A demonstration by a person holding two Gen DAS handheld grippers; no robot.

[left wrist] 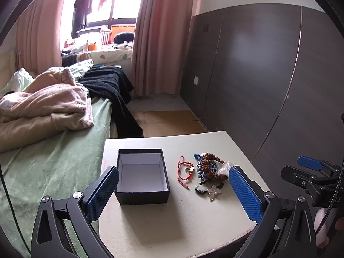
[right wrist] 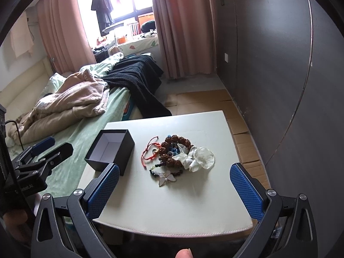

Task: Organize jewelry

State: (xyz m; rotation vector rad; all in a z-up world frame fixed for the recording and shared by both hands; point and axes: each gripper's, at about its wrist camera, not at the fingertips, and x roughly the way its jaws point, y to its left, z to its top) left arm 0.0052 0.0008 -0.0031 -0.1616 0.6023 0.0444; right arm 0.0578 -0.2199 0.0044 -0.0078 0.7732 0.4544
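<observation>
Bedding [left wrist: 43, 107] lies at nine o'clock of the table [left wrist: 172, 215]. Left gripper [left wrist: 172, 193] hangs spread wide and empty over the near edge. The black box [left wrist: 142, 176] sits open with no lid on it, probably to take the pieces. At its three o'clock the jewelry [right wrist: 172, 154] lies heaped: red cord bracelet [left wrist: 185, 172], brown bead bracelet [right wrist: 176, 148], butterfly pendant [right wrist: 166, 178]. Right gripper [right wrist: 174, 191] (likewise wide, holding nothing) faces that heap. Lettering on either gripper's body is unreadable.

Cream table [right wrist: 193, 204] with box [right wrist: 111, 150], jewelry pile [right wrist: 178, 154]
</observation>
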